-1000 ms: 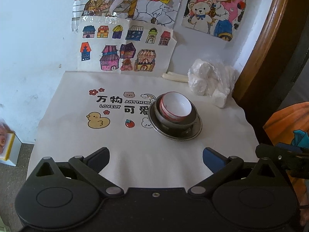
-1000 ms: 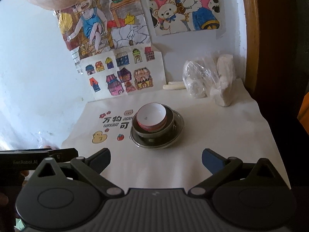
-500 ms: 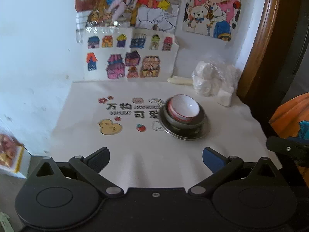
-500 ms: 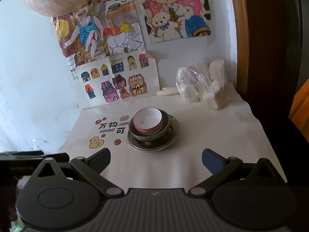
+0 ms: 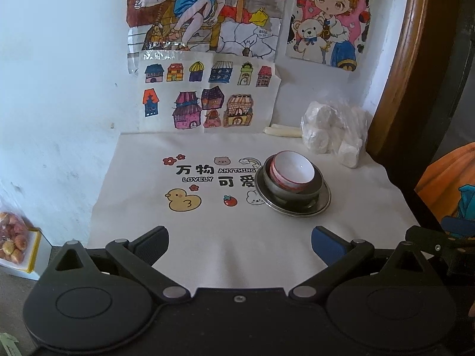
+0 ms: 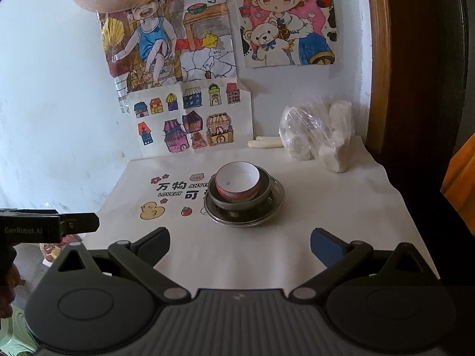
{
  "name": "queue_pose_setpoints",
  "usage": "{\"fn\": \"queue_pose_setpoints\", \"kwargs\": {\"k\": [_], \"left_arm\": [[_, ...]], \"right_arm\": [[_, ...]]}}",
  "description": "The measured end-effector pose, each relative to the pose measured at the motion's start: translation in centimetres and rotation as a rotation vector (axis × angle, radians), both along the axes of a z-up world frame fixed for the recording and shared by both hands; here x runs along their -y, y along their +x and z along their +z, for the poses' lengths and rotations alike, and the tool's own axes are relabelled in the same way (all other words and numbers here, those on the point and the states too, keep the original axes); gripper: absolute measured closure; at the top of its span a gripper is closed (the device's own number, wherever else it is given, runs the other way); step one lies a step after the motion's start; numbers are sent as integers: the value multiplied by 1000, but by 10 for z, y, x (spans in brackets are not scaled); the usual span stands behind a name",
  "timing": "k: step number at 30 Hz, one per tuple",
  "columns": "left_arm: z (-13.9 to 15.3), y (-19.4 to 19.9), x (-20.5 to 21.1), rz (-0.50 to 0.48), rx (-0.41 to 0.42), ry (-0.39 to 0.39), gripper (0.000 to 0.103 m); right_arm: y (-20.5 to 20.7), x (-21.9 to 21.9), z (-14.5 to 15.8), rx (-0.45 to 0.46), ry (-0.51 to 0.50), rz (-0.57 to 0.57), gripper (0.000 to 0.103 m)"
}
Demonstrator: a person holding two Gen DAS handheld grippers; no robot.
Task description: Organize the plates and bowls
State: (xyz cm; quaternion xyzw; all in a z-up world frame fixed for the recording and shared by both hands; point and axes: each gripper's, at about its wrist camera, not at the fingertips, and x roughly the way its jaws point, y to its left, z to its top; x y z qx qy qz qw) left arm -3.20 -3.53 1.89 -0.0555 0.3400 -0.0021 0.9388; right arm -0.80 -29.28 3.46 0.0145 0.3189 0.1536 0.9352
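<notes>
A white tablecloth point(image 5: 207, 222) with a yellow duck covers the table. On its right side sits a metal plate point(image 5: 322, 204), a metal bowl point(image 5: 314, 185) on it, and a red-rimmed white bowl point(image 5: 292, 170) inside. The left gripper point(image 5: 240, 237) and right gripper point(image 6: 240, 238) hang near, fingers wide apart, holding nothing.

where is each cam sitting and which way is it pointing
Left wrist: on the left gripper, looking forward over the cloth-covered table to the bowl stack; its own open jaws show, and the right gripper at the right edge.
Right wrist: on the right gripper, facing the same bowl stack; its open jaws show, and the left gripper at left.
Shared: bowl stack, wall drawings, plastic bag.
</notes>
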Motion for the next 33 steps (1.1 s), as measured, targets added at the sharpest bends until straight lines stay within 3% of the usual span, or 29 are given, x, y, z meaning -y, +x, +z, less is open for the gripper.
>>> {"fn": "queue_pose_setpoints", "kwargs": {"k": [13,33], "left_arm": [[-3,-12,9,-56,4,-3,1],[-1,-17,17,-66,1,-12,1]], "right_arm": [[-13,9,-2,-6,2,-32,0],[-15,17,-3,-12,3,-27,0]]}}
